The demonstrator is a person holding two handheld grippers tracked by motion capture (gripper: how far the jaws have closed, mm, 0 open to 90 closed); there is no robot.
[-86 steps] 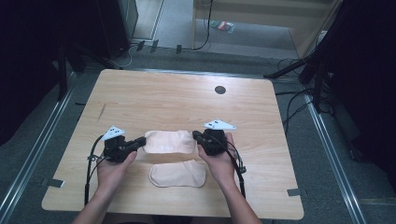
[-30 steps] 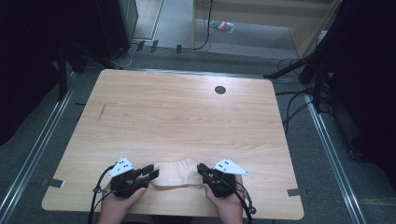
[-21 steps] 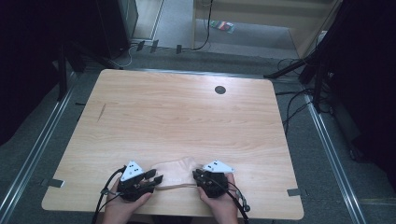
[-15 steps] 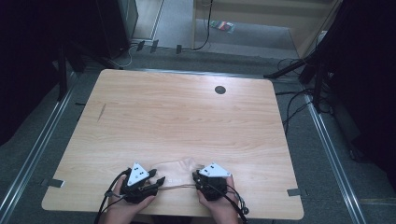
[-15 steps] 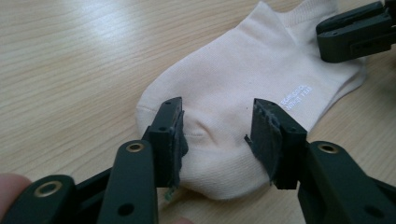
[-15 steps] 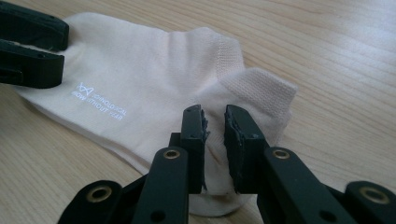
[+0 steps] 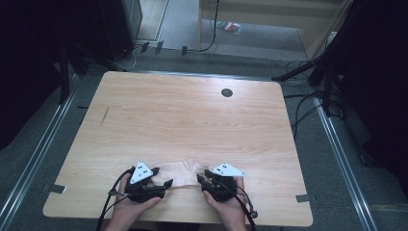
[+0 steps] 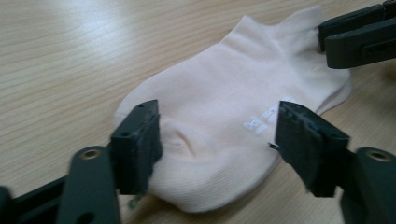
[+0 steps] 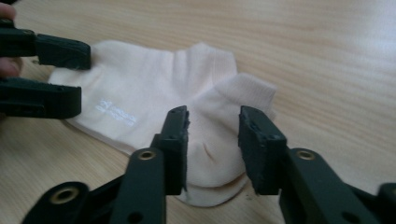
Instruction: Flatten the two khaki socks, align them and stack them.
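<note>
A pale wooden table (image 7: 183, 120) with a small dark round port (image 7: 226, 92) near its far edge stands on grey carpet, with black stands and loose cables in the dim surround. At the table's near edge lies a cream ankle sock (image 7: 180, 173) — flat on the wood, between the two grippers that a person holds, one in each hand. The left gripper (image 7: 161, 185) points at one end of the sock and the right gripper (image 7: 204, 180) at the other, each topped by a grey three-cornered plate. In the left gripper view the sock (image 8: 224, 126) lies spread on the wood with small white lettering on its side, and the two black jaws stand well apart over its rounded near end; they have just been opening, and their pads press on nothing, though the fabric lies between them. The other gripper's jaws show at the upper right of that view, at the sock's far end. In the right gripper view the sock (image 9: 154, 112) shows its cuff end, slightly rumpled — the jaws here have also just been opening and stand a moderate gap apart, with a fold of fabric lying between them, free of the pads.
</note>
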